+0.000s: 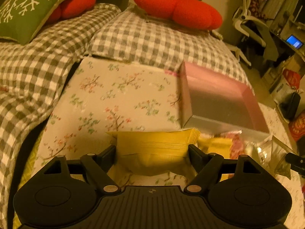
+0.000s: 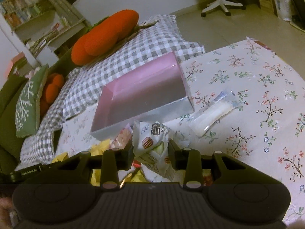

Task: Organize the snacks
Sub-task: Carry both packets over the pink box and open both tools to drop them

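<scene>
My left gripper [image 1: 152, 150] is shut on a yellow snack packet [image 1: 152, 145] and holds it above the floral cloth. The empty pink box [image 1: 219, 103] lies ahead to the right; it also shows in the right wrist view [image 2: 141, 93]. My right gripper [image 2: 150, 148] is shut on a white cookie packet [image 2: 150, 139] just in front of the box. More yellow packets [image 1: 213, 145] and a pink packet [image 1: 235, 143] lie in a heap by the box's near edge. A clear packet with a white snack [image 2: 211, 112] lies right of the box.
The floral cloth [image 2: 257, 95] covers the work surface. A checked blanket [image 1: 143, 38] lies behind it with orange cushions [image 1: 177, 7] and a green pillow [image 1: 28, 7]. An office chair [image 1: 251, 21] and bags stand on the floor at the right.
</scene>
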The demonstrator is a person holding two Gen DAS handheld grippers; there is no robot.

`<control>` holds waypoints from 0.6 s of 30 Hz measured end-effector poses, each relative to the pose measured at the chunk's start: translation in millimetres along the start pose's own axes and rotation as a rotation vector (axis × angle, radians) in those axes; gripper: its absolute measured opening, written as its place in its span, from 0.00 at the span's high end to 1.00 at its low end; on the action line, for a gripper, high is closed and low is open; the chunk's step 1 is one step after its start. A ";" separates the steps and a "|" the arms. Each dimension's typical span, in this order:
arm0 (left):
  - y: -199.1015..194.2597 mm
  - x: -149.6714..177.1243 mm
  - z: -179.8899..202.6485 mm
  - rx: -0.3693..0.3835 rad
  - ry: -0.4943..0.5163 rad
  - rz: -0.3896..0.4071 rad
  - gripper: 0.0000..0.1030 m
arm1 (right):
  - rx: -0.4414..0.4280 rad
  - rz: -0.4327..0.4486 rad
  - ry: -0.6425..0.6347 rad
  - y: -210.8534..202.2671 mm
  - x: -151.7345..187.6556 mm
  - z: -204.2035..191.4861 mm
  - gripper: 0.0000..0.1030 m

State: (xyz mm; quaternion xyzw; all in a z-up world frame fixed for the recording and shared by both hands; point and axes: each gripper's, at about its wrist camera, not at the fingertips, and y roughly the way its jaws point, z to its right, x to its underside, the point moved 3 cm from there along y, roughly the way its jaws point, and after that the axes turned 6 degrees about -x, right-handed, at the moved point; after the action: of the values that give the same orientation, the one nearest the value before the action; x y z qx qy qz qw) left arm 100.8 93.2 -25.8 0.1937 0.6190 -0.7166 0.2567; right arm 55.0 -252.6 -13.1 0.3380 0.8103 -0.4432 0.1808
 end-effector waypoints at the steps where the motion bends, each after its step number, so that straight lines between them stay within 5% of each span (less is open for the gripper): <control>1: 1.0 -3.6 2.9 0.003 0.003 0.003 0.22 | -0.004 0.010 0.010 -0.2 -3.6 -0.2 0.67; 13: 24.4 -49.8 71.6 0.052 0.127 0.113 0.22 | -0.030 0.130 0.155 26.3 -62.9 -7.7 0.67; 18: 41.1 -54.4 98.1 0.067 0.168 0.130 0.22 | -0.027 0.128 0.235 46.9 -60.0 5.3 0.67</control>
State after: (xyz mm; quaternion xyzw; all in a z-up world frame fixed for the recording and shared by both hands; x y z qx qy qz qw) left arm 172.9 -0.8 -10.2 0.3012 0.6001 -0.7000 0.2430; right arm 130.6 -262.5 -8.4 0.4361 0.8087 -0.3770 0.1171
